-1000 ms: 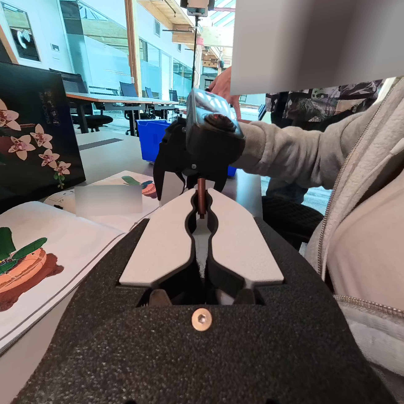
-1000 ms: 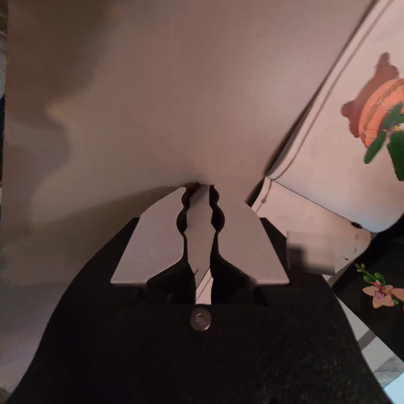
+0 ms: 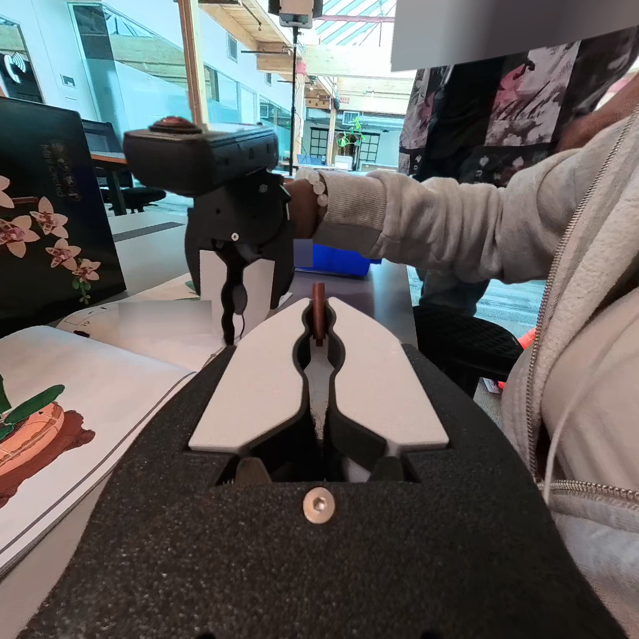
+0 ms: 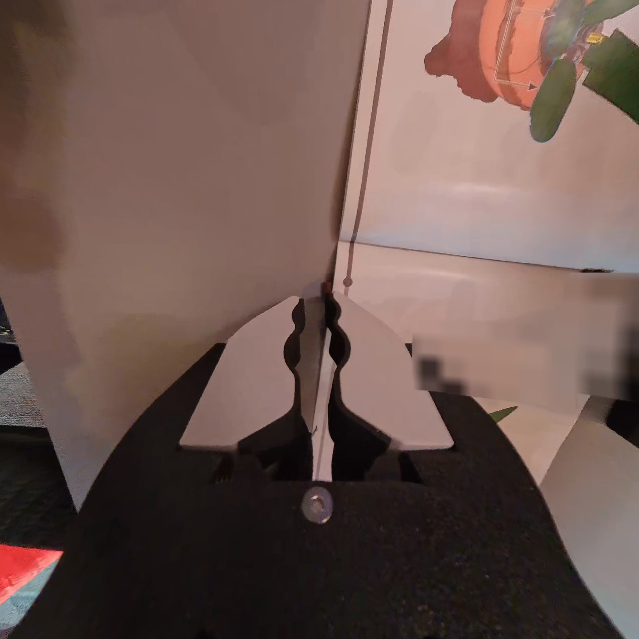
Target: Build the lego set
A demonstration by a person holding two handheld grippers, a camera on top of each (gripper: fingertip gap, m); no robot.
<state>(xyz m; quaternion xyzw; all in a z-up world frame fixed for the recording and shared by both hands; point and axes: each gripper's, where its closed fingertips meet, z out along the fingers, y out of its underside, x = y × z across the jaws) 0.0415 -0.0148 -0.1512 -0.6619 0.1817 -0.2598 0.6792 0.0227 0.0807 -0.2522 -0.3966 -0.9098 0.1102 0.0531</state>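
My left gripper point(image 3: 318, 306) is shut on a short brown rod point(image 3: 318, 311), held upright above the table; a thin pin sticks out of the rod's lower end. My right gripper point(image 4: 318, 299) points down at the table, at the edge of the open instruction booklet point(image 4: 449, 193). Its jaws stand nearly closed, with a small dark red piece point(image 4: 325, 286) at the tips. In the left wrist view the right gripper point(image 3: 230, 340) hangs left of the rod and apart from it, tips near the booklet point(image 3: 103, 380).
A black set box with printed orchids point(image 3: 41, 224) stands at the left. A blue bin point(image 3: 339, 259) sits behind on the grey table point(image 4: 173, 173). A person's grey sleeve point(image 3: 449, 221) reaches across from the right. A black chair point(image 3: 466, 345) stands beyond the table edge. Some 15 cm of space lies between my two pairs of fingers.
My right gripper has left the top of the rod and moved left and down to the booklet's edge. My left gripper still holds the rod.
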